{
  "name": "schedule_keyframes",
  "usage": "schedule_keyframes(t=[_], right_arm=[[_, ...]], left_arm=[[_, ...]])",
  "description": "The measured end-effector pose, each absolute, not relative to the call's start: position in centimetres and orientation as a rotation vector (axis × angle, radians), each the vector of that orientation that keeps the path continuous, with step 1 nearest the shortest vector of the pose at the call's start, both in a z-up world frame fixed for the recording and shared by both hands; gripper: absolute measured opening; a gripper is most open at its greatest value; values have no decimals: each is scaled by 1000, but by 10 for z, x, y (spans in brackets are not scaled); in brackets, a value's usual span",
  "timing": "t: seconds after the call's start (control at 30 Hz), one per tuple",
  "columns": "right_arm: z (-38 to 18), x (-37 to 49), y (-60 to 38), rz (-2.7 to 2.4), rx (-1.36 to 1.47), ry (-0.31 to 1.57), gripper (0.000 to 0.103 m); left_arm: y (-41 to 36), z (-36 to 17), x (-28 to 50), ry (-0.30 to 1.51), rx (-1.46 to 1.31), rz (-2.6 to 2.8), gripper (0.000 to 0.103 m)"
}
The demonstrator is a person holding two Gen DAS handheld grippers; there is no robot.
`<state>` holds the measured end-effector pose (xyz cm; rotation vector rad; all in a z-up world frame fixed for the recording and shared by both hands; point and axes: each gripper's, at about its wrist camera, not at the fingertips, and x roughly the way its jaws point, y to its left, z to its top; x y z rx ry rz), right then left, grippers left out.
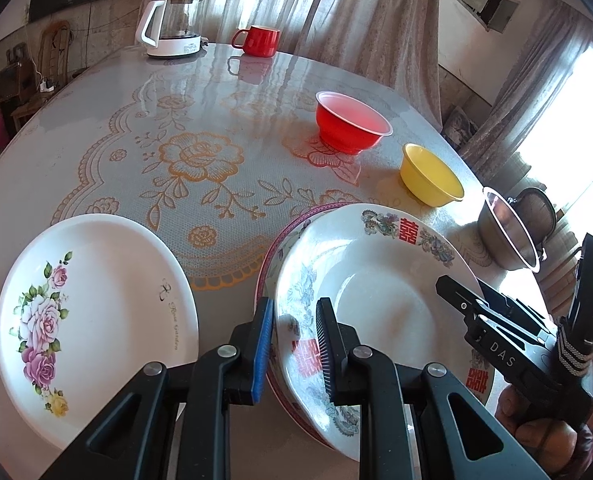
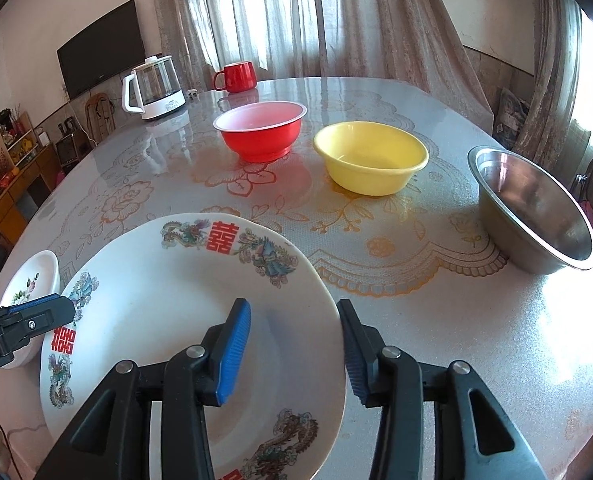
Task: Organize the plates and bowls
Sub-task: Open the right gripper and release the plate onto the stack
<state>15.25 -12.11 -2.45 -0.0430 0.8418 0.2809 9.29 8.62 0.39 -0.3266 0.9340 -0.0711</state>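
Both grippers, L & R, released, straddling dragon plate rim at frame bottom; rose plate lower left.

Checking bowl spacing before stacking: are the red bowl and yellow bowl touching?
Apart. The right wrist view shows bare table between the red bowl and yellow bowl.

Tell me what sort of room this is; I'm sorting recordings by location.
Most likely a home dining or living room: a round table with a floral cover holding an electric kettle and a mug, curtained windows, and a wall television.
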Motion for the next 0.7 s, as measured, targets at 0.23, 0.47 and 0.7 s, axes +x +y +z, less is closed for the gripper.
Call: schedule_keyframes(t=[0.23, 0.47, 0.7], right_arm=[[-17, 149, -146, 292, 104, 859, 47], [-18, 126, -167, 263, 170, 881, 34], [-16, 110, -149, 236, 57, 821, 13]], left_arm=[[85, 10, 86, 904, -300, -70, 22], [88, 11, 79, 888, -292, -54, 24], [83, 8, 72, 876, -244, -43, 24]])
